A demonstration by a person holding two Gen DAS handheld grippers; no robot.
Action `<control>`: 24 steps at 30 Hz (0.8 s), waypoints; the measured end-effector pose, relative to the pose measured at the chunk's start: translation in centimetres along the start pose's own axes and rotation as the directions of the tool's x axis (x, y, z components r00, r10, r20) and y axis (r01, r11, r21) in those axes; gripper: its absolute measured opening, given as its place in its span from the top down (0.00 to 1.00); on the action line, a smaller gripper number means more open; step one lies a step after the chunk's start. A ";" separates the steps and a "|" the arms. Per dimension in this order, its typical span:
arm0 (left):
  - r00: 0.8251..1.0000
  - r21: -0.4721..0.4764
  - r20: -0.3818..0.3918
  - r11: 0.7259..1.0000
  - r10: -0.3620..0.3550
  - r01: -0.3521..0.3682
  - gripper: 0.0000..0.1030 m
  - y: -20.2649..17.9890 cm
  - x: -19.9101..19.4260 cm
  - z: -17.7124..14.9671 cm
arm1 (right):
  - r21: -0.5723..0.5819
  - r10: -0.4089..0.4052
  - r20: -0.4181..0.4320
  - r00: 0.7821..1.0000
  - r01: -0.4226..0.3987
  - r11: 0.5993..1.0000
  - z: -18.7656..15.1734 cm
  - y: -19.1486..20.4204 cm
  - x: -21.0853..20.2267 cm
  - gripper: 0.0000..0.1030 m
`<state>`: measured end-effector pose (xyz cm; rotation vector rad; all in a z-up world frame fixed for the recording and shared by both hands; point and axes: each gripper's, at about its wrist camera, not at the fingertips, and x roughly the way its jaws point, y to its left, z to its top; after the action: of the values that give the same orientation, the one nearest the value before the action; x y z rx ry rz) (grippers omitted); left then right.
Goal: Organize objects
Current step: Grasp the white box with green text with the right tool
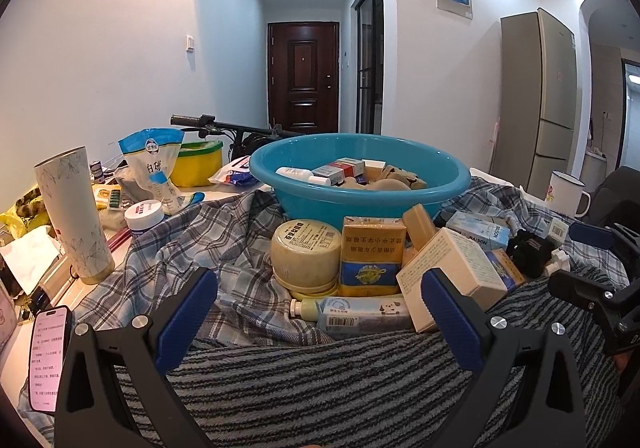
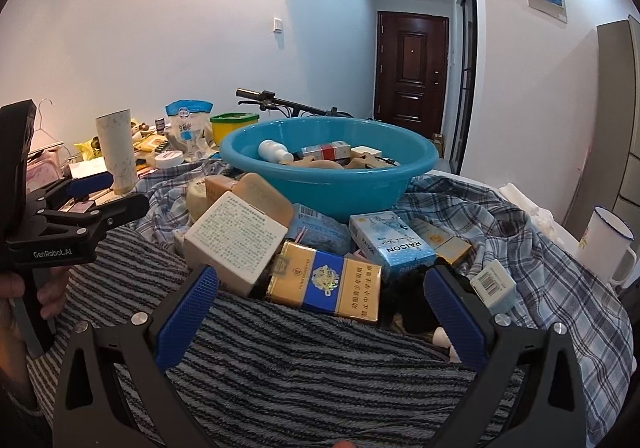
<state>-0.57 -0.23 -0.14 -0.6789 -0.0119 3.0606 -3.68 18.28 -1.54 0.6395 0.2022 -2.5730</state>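
Observation:
A blue plastic basin (image 1: 304,191) (image 2: 288,183) stands on a plaid cloth and holds boxes, a white bottle and other small items. In front of it lies a pile: a round cream jar (image 1: 306,256), a gold cigarette box (image 1: 372,260) (image 2: 324,284), a white box (image 1: 452,272) (image 2: 236,240), a tube (image 1: 356,312), a light blue RAISON box (image 2: 390,244). My left gripper (image 1: 320,308) is open, just short of the pile, above a striped towel (image 1: 320,388). My right gripper (image 2: 320,308) is open, before the gold box.
A tall patterned tumbler (image 1: 74,215), a sugar bag (image 1: 154,167), a yellow tub (image 1: 200,163) and a lit phone (image 1: 48,360) lie at the left. A white enamel mug (image 1: 566,193) (image 2: 610,244) stands at the right. A bicycle handlebar (image 1: 224,125) is behind the table.

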 end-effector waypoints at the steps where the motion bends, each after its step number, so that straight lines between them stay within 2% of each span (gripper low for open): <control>1: 1.000 0.000 -0.001 1.000 0.001 -0.001 0.00 0.0 0.0 0.0 | -0.002 0.011 -0.005 1.000 -0.011 1.000 0.0 0.1 0.1 0.00; 6: 1.000 -0.001 -0.004 1.000 0.003 -0.003 0.00 0.1 0.1 0.0 | -0.028 0.084 -0.026 0.996 -0.085 0.996 0.6 0.6 0.4 0.00; 10: 1.000 -0.002 -0.004 1.000 0.004 -0.004 0.00 0.1 0.1 -0.1 | -0.011 0.174 -0.059 0.983 -0.175 0.985 1.9 0.7 1.3 0.00; 13: 1.000 -0.012 -0.010 1.000 0.008 -0.008 0.00 0.3 0.3 -0.1 | 0.022 0.249 -0.104 0.963 -0.248 0.968 3.2 1.0 2.8 0.00; 18: 0.999 -0.049 -0.031 0.999 0.013 -0.014 0.00 1.1 0.6 -0.2 | 0.055 0.330 -0.190 0.924 -0.326 0.944 4.6 2.7 6.5 0.00; 24: 1.000 -0.086 -0.018 0.996 0.006 -0.008 0.00 1.8 0.3 -0.3 | 0.107 0.327 -0.256 0.910 -0.309 0.945 4.0 3.1 9.8 0.00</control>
<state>-0.74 -2.03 -0.53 -0.7119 -0.1426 3.0757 -11.43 10.53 -2.76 0.9651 0.0940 -2.1805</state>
